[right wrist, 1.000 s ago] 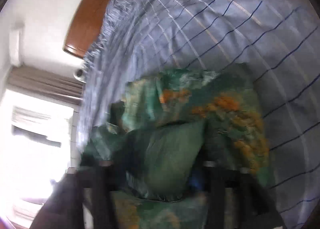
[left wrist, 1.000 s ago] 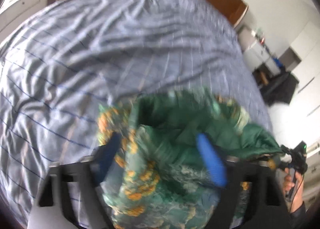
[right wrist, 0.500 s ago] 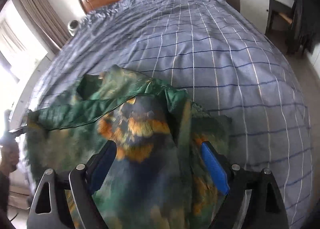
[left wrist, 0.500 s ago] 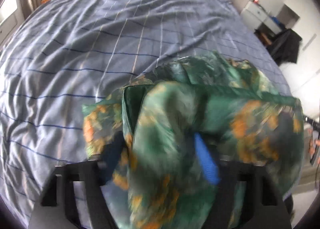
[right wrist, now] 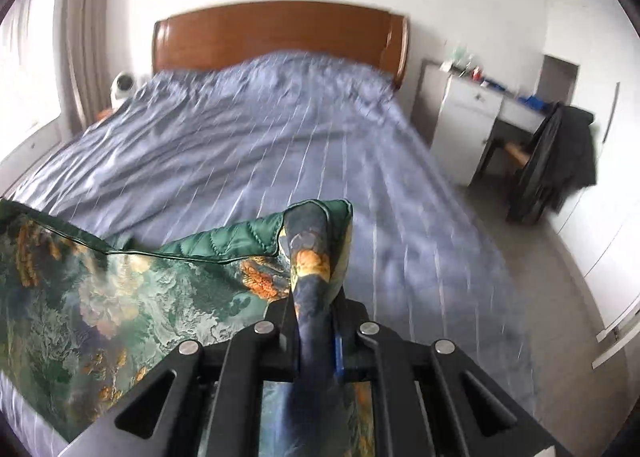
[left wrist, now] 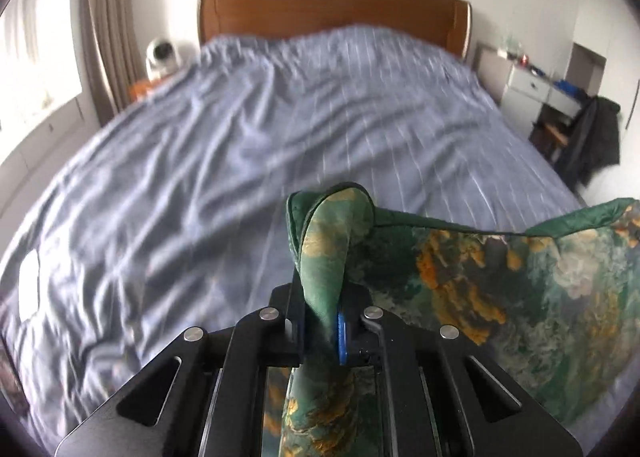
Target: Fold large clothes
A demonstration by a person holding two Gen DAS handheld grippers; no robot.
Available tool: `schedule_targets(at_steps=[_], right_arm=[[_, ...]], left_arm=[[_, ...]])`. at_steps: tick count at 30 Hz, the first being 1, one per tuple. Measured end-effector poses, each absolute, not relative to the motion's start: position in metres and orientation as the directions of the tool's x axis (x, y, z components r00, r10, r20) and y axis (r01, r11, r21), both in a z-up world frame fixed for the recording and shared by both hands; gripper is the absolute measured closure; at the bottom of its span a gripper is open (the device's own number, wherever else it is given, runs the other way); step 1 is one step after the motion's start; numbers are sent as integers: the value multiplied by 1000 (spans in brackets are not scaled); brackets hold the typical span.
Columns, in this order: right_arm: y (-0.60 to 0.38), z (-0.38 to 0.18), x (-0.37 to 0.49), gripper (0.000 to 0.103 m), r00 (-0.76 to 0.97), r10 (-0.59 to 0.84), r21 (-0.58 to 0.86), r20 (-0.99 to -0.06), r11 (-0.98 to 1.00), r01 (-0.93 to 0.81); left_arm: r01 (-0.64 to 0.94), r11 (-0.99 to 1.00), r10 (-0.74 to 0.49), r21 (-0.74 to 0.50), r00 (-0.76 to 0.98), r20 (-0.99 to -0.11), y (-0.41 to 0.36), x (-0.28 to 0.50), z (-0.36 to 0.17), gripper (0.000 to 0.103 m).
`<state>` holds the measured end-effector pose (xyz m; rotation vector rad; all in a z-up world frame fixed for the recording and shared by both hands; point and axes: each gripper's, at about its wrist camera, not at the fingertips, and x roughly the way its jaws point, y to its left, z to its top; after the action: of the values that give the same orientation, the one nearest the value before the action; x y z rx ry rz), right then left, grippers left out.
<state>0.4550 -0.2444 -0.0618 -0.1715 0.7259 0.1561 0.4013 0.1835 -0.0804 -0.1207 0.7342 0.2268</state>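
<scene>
- Garment: green quilted cloth with an orange and pale floral print, held up above the bed, stretched between the two grippers.
- Left gripper: clenched on one corner of the garment; folded cloth bunched up out of the jaws, blue pad just visible against the fabric.
- In the left wrist view, rest of the garment spread out to the right of that gripper, top hem sagging slightly toward the far right edge of the picture.
- Right gripper: clenched on the other corner; a thick fold of cloth, darker blue-grey with an orange bloom, standing up between the jaws.
- In the right wrist view, garment stretched away to the left of that gripper, plain green quilted lining turned over along the top hem.
- Lower edge of the garment hanging free, close over the near part of the bed; contact with the cover not clear.
- Bed covered in wrinkled blue-grey cloth with thin pale stripes, otherwise bare of clothing.
- Brown wooden headboard at the far end against a white wall.
- Small white round device beside the bed at far left, next to beige curtains.
- White desk with drawers at far right, small items on top too blurred to name.
- Dark clothing draped over a chair by the desk.
</scene>
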Motion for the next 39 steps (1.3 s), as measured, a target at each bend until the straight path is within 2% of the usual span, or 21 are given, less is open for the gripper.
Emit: schedule_targets(at_steps=[2, 6, 9, 14, 17, 39], right_arm=[[-240, -67, 472, 92, 749, 60, -109, -660, 979, -174], [-233, -118, 501, 92, 721, -4, -162, -692, 975, -151], [-233, -166, 509, 92, 672, -21, -177, -741, 970, -164], [-241, -214, 517, 92, 612, 23, -87, -790, 985, -150], [-242, -225, 518, 92, 609, 29, -74, -792, 987, -143], [-248, -236, 522, 90, 599, 80, 0, -796, 991, -133]], left_arm=[[-273, 962, 211, 12, 715, -666, 185, 420, -98, 94], [-291, 953, 257, 82, 636, -728, 189, 444, -167, 93], [-300, 953, 232, 49, 614, -755, 194, 440, -206, 92], [-306, 952, 195, -9, 627, -754, 200, 441, -220, 89], [-307, 952, 207, 10, 619, -758, 197, 444, -225, 89], [-308, 951, 193, -10, 621, -760, 199, 445, -231, 86]])
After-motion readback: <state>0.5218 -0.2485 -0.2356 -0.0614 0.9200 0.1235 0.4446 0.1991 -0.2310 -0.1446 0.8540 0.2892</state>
